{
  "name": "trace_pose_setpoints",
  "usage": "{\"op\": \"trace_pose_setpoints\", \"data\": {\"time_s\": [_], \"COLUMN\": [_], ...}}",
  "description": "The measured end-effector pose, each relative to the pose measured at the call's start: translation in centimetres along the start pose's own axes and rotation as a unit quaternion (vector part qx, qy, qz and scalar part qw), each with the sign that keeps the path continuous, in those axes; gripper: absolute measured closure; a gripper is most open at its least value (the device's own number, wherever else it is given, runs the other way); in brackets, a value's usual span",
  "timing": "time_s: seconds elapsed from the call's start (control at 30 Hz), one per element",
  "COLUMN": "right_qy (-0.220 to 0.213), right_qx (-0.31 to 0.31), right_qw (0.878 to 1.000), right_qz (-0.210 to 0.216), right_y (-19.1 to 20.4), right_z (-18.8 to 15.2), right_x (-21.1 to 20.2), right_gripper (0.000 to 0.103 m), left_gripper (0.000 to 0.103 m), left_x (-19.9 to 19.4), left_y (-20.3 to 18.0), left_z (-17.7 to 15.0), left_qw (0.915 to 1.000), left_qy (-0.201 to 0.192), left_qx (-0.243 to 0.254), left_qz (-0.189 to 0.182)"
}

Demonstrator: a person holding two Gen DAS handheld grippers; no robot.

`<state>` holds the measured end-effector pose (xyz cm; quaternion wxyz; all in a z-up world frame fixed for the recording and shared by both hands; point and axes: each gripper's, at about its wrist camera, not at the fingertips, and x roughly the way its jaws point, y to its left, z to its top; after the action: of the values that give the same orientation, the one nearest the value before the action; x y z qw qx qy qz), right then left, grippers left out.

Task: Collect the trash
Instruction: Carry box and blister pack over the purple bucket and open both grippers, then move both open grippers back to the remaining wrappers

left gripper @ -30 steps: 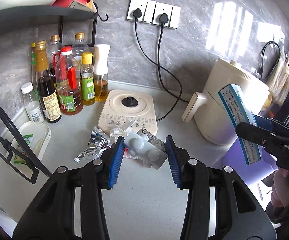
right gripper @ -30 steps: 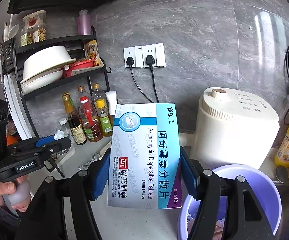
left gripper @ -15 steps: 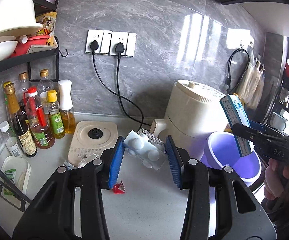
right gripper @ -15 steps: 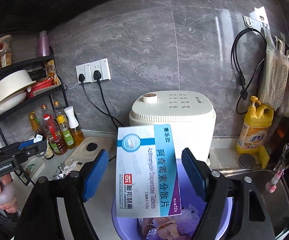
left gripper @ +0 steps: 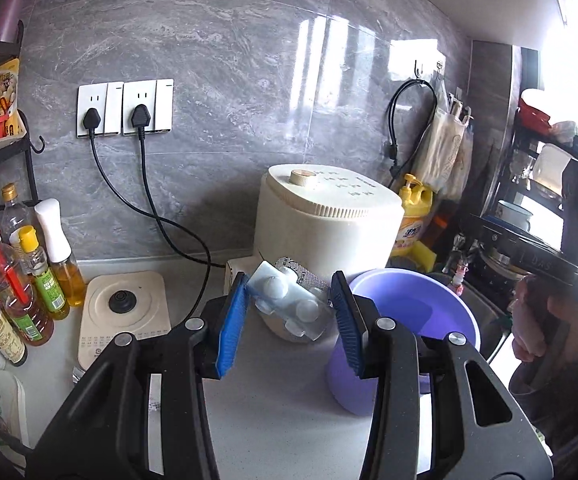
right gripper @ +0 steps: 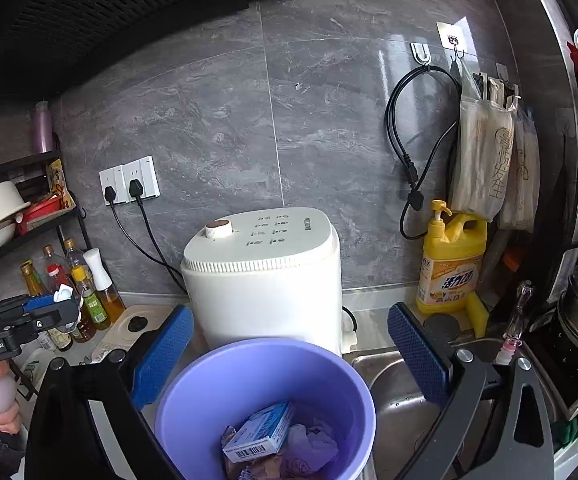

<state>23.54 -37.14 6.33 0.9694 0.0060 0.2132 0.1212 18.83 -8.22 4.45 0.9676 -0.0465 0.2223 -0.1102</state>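
The right tongs point(right gripper: 289, 354) are hanging spread wide and gripping nothing, directly above the round lilac plastic bucket point(right gripper: 193, 396), and the blue-and-white cardboard medicine box point(right gripper: 259, 432) is lying inside on top of crumpled wrappers. So that piece looks delivered, and by my read the step in hand is the second drop.

The left tongs point(left gripper: 289, 312) are pinching a clear plastic blister pack with white round tablets point(left gripper: 289, 304) between the blue pads point(left gripper: 231, 322), the silver foil backing peeking out at the top. The pack is sitting tilted across the gap, held aloft in front of the cream rounded countertop appliance point(left gripper: 329, 220), with the bucket's rim just off to the right of it in the left view. The bucket is standing at the right end of the pale grey worktop point(left gripper: 273, 412), next to the steel sink point(right gripper: 401, 400).

What the next move is calling for, I'd say: the left tongs carrying the pack rightward until it is fully over the bucket's mouth, then spreading. The right tongs are occupying that very airspace, so they probably want to pull aside to avoid a knock. The grip on the pack looks slanted, so a slip short of the rim is the risk.
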Motion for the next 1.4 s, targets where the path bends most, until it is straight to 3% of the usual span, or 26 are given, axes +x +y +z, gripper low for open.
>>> {"op": "trace_pose_setpoints", "data": {"time_s": [0.37,0.6,0.63,0.67,0.73,0.9,1.0,1.4], "right_qy": [0.005,0.013,0.016,0.018,0.024,0.042,0.052,0.091], "right_qx": [0.029,0.047,0.049,0.049,0.043,0.029,0.015,-0.077], "right_qw": [0.999,0.998,0.998,0.998,0.999,0.999,0.998,0.979], "right_qz": [-0.035,-0.036,-0.033,-0.029,-0.02,0.015,0.043,0.167], "right_y": [-3.9,-4.9,-4.8,-4.5,-3.7,-0.6,2.1,14.4], "right_z": [-1.4,-2.3,-2.4,-2.4,-2.4,-2.2,-2.0,-3.1], "right_x": [-2.2,-2.8,-2.7,-2.6,-2.3,-1.2,-0.7,0.9], "right_gripper": [0.007,0.007,0.007,0.007,0.007,0.007,0.007,0.008], "left_gripper": [0.06,0.059,0.055,0.041,0.034,0.015,0.009,0.006], "left_x": [3.3,5.1,5.3,5.4,5.3,4.8,3.9,-3.6], "left_y": [-4.4,-8.3,-8.6,-8.9,-8.9,-7.4,-5.6,2.2], "left_z": [1.3,1.7,1.7,1.6,1.4,0.9,0.5,-2.3], "left_qw": [0.9968,0.9922,0.9917,0.9916,0.9918,0.9957,0.998,0.9967], "left_qy": [0.027,0.029,0.03,0.031,0.028,0.031,0.027,0.016], "left_qx": [0.03,0.043,0.044,0.045,0.045,0.033,0.015,-0.043], "left_qz": [-0.069,-0.114,-0.117,-0.117,-0.116,-0.081,-0.054,0.068]}}
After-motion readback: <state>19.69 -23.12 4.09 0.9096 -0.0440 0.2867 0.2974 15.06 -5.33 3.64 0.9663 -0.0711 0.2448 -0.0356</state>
